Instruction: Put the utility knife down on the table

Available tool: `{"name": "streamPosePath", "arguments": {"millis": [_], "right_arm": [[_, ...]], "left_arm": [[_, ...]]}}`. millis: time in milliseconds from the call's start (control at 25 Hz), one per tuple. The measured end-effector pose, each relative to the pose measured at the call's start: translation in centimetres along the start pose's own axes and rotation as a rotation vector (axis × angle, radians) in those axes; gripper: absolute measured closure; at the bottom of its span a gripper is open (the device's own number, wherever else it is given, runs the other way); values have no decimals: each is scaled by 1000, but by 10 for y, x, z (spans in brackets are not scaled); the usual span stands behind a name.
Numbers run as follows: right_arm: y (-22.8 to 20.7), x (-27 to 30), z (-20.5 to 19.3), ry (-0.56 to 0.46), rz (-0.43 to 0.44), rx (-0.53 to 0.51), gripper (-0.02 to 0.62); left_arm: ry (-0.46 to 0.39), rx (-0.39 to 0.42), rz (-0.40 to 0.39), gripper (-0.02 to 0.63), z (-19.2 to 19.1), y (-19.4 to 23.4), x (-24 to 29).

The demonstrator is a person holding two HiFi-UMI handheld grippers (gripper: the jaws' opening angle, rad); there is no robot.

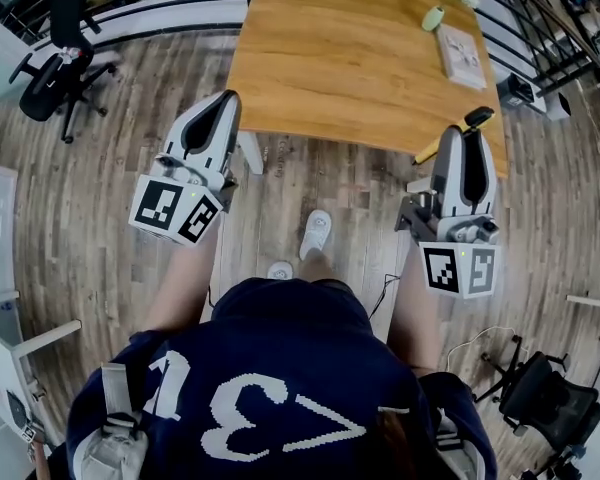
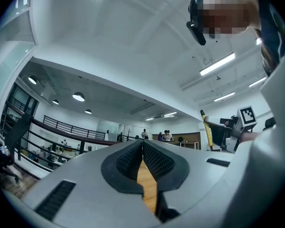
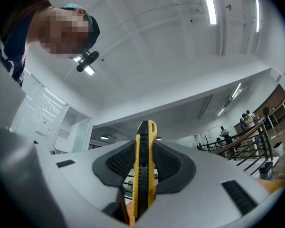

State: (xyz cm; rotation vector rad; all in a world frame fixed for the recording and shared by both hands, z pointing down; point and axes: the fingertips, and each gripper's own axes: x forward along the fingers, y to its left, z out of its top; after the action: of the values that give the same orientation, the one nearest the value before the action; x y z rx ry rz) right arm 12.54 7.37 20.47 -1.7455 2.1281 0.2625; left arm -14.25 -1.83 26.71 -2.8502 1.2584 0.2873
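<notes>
Right gripper is clamped on the utility knife: the yellow-and-black body sits lengthwise between the pads and its tip pokes out past the jaw ends. Left gripper is closed with the pads meeting at the tips, nothing in it, just a sliver of wood showing through lower down. Both gripper cameras look up at the ceiling, so both tools are pitched up. In the head view they hang over the floor at the near edge of the table, with the right one just by the near right corner. My read is that we're in the carry phase and the put-down hasn't started, since the knife is in the air and off the wood. Next move: push the right gripper forward over the tabletop, pitch it down so the knife lies roughly flat, lower until it touches, then open the jaws and back straight out. The near and middle tabletop look bare. The booklet and small green item sit on the far right, well apart from there, so aim centre. The left gripper has no job here
</notes>
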Motion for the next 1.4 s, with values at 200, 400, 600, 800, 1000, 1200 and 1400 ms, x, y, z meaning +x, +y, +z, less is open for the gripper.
{"name": "streamPosePath", "arguments": {"millis": [200,400,600,800,1000,1200,1400], "right_arm": [[-38,51,-5,-15,35,15,471],[-85,95,-16,-19,65,33,471],[-127,131,-31,-23,90,71,471],[-150,160,-50,-1,91,103,471],[-160,180,-65,16,79,118,471],[-169,209,-76,21,64,89,471],[-177,257,-81,-1,41,54,471]], "left_arm": [[-10,17,37,589,3,15,51],[-16,31,69,589,-2,22,105],[-10,42,106,589,-11,25,147],[18,35,128,589,-22,37,175],[36,30,121,589,-31,52,198],[30,29,73,589,-37,72,238],[16,44,21,589,-35,105,287]]}}
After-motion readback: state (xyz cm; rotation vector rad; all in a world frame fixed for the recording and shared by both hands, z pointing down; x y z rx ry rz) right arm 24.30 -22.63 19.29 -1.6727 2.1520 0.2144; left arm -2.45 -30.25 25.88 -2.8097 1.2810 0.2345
